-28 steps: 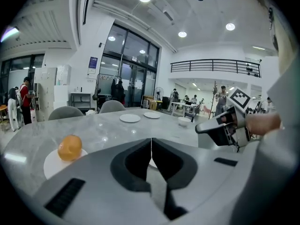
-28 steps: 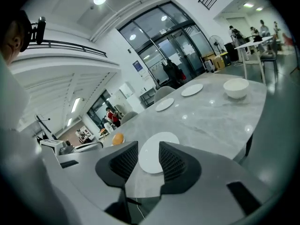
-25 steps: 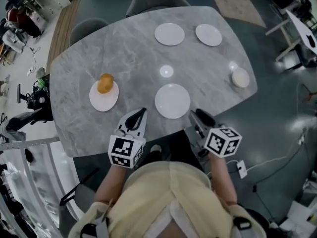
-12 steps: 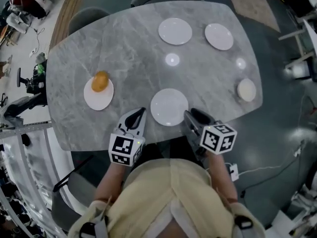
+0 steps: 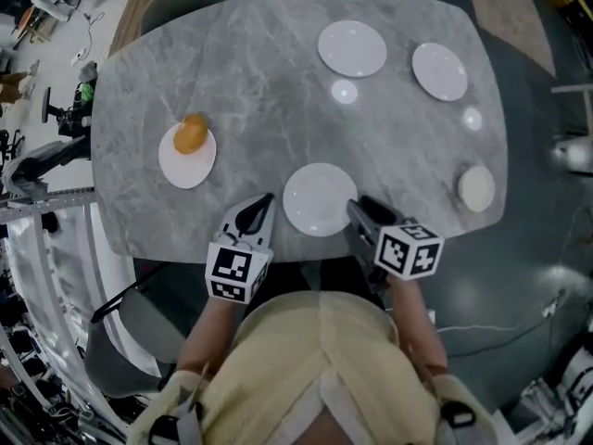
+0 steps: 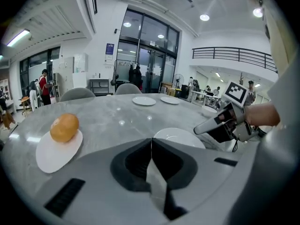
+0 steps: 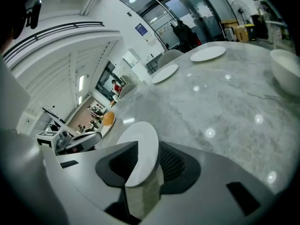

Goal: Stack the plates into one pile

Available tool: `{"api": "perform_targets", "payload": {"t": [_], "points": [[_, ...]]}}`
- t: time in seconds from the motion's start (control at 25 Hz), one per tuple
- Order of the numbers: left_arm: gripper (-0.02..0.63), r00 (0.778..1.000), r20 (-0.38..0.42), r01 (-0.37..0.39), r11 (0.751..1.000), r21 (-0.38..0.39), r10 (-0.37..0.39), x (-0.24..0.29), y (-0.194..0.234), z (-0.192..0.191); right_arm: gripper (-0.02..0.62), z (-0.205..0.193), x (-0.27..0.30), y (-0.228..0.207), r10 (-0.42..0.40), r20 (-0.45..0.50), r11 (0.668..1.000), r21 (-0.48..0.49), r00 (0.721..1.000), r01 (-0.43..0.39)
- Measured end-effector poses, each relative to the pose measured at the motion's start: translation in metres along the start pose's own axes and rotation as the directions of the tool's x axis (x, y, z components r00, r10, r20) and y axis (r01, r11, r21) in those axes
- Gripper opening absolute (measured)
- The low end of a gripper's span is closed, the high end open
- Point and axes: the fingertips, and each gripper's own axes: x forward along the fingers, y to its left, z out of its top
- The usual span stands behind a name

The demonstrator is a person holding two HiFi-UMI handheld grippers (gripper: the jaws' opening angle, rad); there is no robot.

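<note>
Several white plates lie apart on the grey marble table [image 5: 259, 82]. The nearest plate [image 5: 320, 198] sits by the front edge, between my two grippers. My left gripper [image 5: 261, 202] hangs just left of it, shut and empty, its jaws meeting in a line [image 6: 151, 139]. My right gripper [image 5: 357, 207] is at the plate's right rim. Its jaws stand a little apart, and the plate [image 7: 140, 144] shows in the gap. A plate [image 5: 185, 167] at the left carries an orange bun [image 5: 192, 133]. Two bare plates [image 5: 352, 48] [image 5: 439, 70] lie at the far side.
A small white bowl [image 5: 476, 188] sits near the table's right edge. Grey chairs [image 5: 176, 7] stand at the far side. The person's torso fills the space in front of the table. Cables and equipment lie on the floor at the left.
Both grippers have sunk toward the table and closed in on the near plate. The right tip now sits at its rim. The plates have not moved.
</note>
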Motion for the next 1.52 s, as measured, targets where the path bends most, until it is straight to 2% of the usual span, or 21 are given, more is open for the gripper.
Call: {"api": "perform_targets", "payload": {"t": [0.28, 0.6, 0.76, 1.04, 1.2, 1.32, 1.44, 1.52], "points": [[0.003, 0.996, -0.016, -0.083, 0.996, -0.043, 0.082, 0.002, -0.003, 0.0, 0.118, 0.006, 0.011, -0.007, 0.026, -0.082, 0.999, -0.027, 0.996, -0.029], [0.003, 0.984, -0.019, -0.176, 0.979, -0.104, 0.175, -0.009, 0.0, -0.009, 0.118, 0.007, 0.021, -0.001, 0.055, -0.143, 0.998, -0.028, 0.988, -0.06], [0.003, 0.979, -0.015, -0.204, 0.971, -0.126, 0.204, -0.013, -0.001, -0.01, 0.116, 0.007, 0.023, -0.004, 0.019, -0.139, 0.999, -0.042, 0.99, -0.025], [0.003, 0.967, -0.003, -0.252, 0.956, -0.148, 0.255, -0.022, 0.001, -0.013, 0.06, 0.007, 0.025, -0.01, -0.066, -0.126, 0.99, -0.13, 0.99, 0.049], [0.003, 0.968, 0.006, -0.248, 0.956, -0.16, 0.252, -0.025, 0.004, -0.016, 0.06, 0.006, 0.026, -0.011, -0.076, -0.119, 0.988, -0.146, 0.99, 0.058], [0.003, 0.973, 0.02, -0.226, 0.962, -0.155, 0.232, -0.025, 0.009, -0.015, 0.055, 0.006, 0.026, -0.01, -0.058, -0.114, 0.992, -0.121, 0.992, 0.044], [0.003, 0.982, 0.031, -0.177, 0.969, -0.17, 0.185, -0.022, 0.014, -0.014, 0.045, 0.008, 0.025, -0.005, -0.016, -0.089, 0.998, -0.065, 0.996, 0.01], [0.003, 0.989, 0.045, -0.13, 0.974, -0.184, 0.141, -0.018, 0.017, -0.011, 0.039, 0.013, 0.022, 0.001, -0.006, -0.06, 0.996, -0.085, 0.998, 0.001]]}}
